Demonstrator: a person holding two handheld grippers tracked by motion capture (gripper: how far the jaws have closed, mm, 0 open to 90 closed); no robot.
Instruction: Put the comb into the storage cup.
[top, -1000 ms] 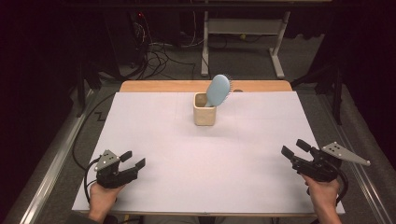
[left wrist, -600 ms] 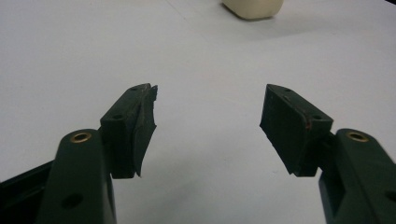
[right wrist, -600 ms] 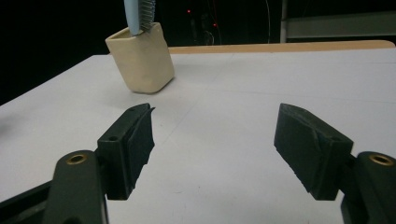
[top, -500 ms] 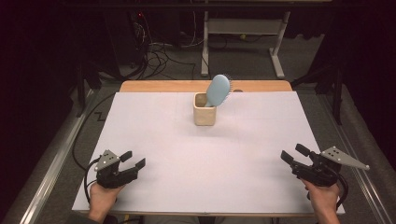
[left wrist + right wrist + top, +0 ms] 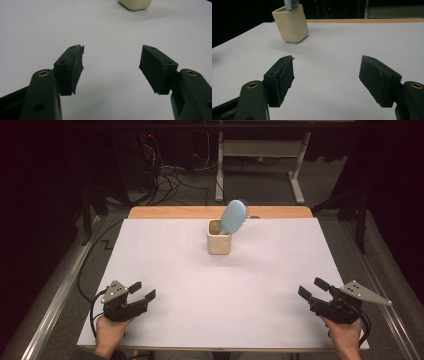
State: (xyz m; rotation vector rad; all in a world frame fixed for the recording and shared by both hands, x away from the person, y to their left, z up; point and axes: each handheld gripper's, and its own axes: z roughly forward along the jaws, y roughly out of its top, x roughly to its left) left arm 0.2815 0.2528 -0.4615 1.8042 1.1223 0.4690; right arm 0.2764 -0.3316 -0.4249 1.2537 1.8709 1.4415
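Two grippers low over a white table (image 5: 165, 255), one at each near corner, each in a hand coming in from the bottom edge.

Left gripper (image 5: 142, 291): jaws spread wide, nothing between them but bare table. Held in the left hand (image 5: 109, 332), near the front left corner. Grey plate on top, cable looping off behind toward the table edge. Seen along its own jaws (image 5: 111, 62): black pads apart, tips just above the white surface, the base of a cream cup (image 5: 135, 4) far ahead and a little right of the right jaw's line.

Right gripper (image 5: 314, 288): jaws likewise spread, empty. Held in the right hand (image 5: 345, 340), near the front right corner, pointing up and left across the table. Grey plate jutting out behind to the right. Seen along its own jaws (image 5: 327, 66): pads well apart, white surface between, cup (image 5: 291, 23) ahead and beyond the left jaw, standing slightly tilted in that view.

Cup (image 5: 219, 236) on the far middle of the table, well apart from both pairs of jaws, roughly midway between them sideways. Standing in it, a pale blue brush (image 5: 233, 216), head up, leaning to the right over the rim, bristles facing away to the right. Lower part of the brush (image 5: 291, 3) just visible above the cup rim past the right gripper's left jaw.
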